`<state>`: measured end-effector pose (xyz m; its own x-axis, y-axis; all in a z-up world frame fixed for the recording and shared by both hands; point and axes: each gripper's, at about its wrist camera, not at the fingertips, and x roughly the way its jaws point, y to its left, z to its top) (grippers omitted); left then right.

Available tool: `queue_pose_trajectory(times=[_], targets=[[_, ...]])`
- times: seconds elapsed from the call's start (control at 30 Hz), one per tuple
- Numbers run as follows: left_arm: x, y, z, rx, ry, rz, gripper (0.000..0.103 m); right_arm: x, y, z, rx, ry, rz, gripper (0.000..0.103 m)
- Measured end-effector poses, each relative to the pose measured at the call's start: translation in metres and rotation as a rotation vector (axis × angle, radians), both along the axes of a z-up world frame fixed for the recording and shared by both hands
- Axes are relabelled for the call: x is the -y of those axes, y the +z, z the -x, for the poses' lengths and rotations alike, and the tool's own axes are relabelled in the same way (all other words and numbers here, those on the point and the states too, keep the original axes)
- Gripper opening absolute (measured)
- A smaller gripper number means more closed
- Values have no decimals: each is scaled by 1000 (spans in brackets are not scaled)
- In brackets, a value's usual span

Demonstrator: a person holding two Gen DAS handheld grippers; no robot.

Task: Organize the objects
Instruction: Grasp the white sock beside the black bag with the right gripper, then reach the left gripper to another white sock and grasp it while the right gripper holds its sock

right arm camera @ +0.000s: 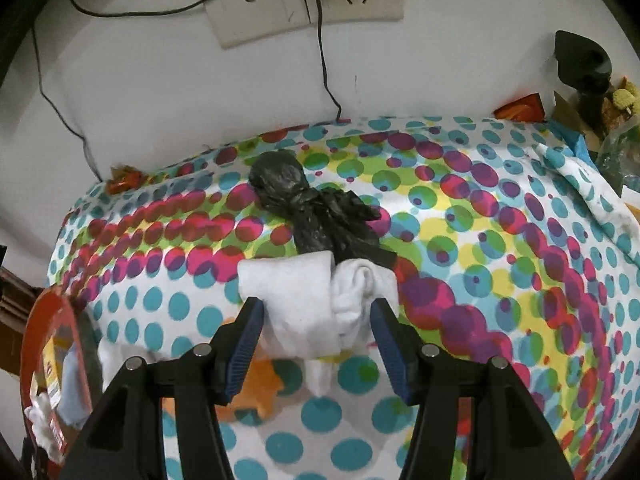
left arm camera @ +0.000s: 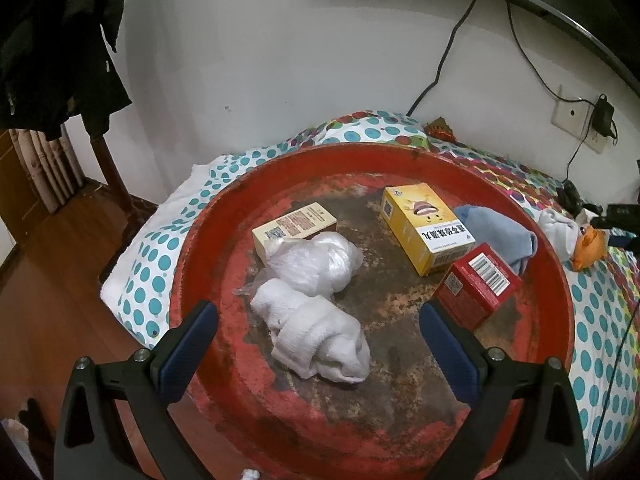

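A round red tray (left arm camera: 224, 216) lies on the dotted bedspread. In it are a rolled white sock (left arm camera: 316, 340), a white plastic bundle (left arm camera: 316, 264), a beige box (left arm camera: 294, 226), a yellow box (left arm camera: 426, 226), a red box (left arm camera: 476, 284) and a blue cloth (left arm camera: 496, 232). My left gripper (left arm camera: 320, 336) is open above the tray, its fingers either side of the sock, not touching. My right gripper (right arm camera: 318, 320) is shut on a rolled white sock (right arm camera: 308, 296) above the bed. A knotted black bag (right arm camera: 308, 208) lies just beyond it. An orange toy (right arm camera: 256, 392) lies under the gripper.
The tray's edge (right arm camera: 44, 320) shows at the right wrist view's left. A wall with sockets (right arm camera: 304, 0) and cables runs behind the bed. A white sock and orange toy (left arm camera: 584, 248) lie right of the tray. Wooden floor (left arm camera: 60, 280) and a dark coat (left arm camera: 52, 40) are at left.
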<state>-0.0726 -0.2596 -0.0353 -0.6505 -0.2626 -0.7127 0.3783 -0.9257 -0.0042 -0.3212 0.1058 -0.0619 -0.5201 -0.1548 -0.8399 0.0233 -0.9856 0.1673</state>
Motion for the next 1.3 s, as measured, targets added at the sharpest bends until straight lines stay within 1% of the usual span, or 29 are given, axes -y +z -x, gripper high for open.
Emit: queue_pose_trajectory(times=[0.07,0.13,0.23,0.3,0.4,0.53,0.57,0.6,0.67,0.7,0.73,0.77,0.9,1.03,1.17,1.23,1.3], targets=[[-2,-1,1,5,-4,3,100,3,-5,6,0,2,-14,63],[-4,-2,1,8,-11,8,100,4,-10,12,2,3,-17,69],[-7,-2,1,8,-16,23,100,6,-17,17,-9,11,-34,74],[-8,-2,1,7,-18,27,100,10,-20,17,-36,20,-68,75],[-7,-2,1,9,-19,25,100,6,-20,17,-50,19,-51,76],[-8,-3,2,14,-19,28,100,5,-19,18,-42,42,-56,75],[-9,-3,2,15,-17,33,100,4,-19,18,-45,44,-52,75],[-10,-3,2,16,-18,37,100,4,-19,16,-55,48,-56,71],[-11,-2,2,11,-21,47,100,2,-17,12,-76,53,-44,59],[-12,-2,1,10,-20,52,100,-2,-16,11,-78,44,-21,48],[-12,-2,1,9,-22,54,100,-7,-16,10,-78,31,1,43],[-13,-2,1,9,-24,55,100,-14,-16,9,-76,18,27,42],[-16,-2,2,13,-30,68,100,-33,-16,-2,-82,-10,53,41],[-19,-2,2,15,-37,67,100,-55,-16,-22,-107,-25,-4,41],[-25,-4,3,17,-46,91,100,-75,-17,-42,-125,-24,-44,41],[-27,-4,3,19,-50,95,100,-83,-17,-52,-129,3,-34,41],[-30,-3,3,14,-59,82,100,-89,-17,-61,-137,35,-32,41]])
